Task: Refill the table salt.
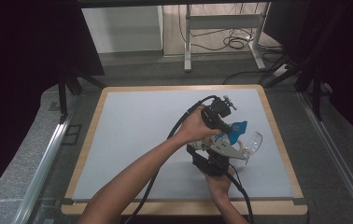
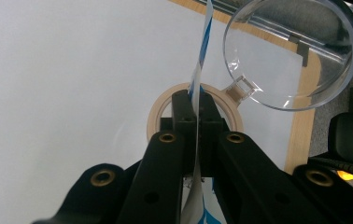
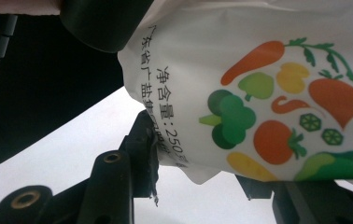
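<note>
I count two grippers, one pouch, one clear plastic lid and one roll of tape on the table (image 1: 132, 121), all gathered near its right edge. My left gripper (image 2: 194, 106) is clenched on the thin top edge of the pouch (image 2: 201, 51), which I see edge-on there as a white and blue strip rising between the closed jaws. My right gripper (image 3: 193, 154) has the same pouch (image 3: 258, 93) between its jaws, gripping its lower corner. The pouch is held up off the table between both grippers; it is white, printed with coloured vegetables and dark Chinese lettering with a "250" weight mark, and blue at one end in the high view. Beneath it lie the tape roll (image 2: 158, 114) and the round transparent lid (image 2: 300, 51), touching each other.
</note>
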The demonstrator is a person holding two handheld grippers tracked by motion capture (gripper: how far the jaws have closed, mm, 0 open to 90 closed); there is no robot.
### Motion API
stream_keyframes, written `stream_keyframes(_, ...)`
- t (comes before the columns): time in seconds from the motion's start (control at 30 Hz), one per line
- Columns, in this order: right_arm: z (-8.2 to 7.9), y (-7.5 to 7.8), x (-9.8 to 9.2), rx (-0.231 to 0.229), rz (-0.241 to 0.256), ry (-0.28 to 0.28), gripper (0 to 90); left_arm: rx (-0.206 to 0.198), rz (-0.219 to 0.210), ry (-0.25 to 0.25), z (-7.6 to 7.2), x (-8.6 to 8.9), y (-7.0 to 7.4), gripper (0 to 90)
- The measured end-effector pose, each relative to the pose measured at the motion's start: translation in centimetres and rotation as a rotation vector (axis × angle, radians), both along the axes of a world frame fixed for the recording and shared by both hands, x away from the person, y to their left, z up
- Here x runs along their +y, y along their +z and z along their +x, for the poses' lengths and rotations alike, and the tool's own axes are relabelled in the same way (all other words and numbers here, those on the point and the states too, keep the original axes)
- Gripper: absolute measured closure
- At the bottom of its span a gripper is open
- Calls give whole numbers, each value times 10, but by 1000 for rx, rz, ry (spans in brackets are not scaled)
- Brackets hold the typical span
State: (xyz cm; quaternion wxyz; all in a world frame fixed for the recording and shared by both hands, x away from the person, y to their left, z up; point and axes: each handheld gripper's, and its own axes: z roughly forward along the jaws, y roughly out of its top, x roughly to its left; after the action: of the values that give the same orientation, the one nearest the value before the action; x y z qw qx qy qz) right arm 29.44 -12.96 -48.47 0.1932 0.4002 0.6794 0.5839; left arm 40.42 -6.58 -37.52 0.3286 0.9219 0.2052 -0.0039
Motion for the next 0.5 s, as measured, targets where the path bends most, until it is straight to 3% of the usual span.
stream_keyframes(0.5,0,2,-1,-2,4,-5,561,-1,7,-5,0,-3,1,900)
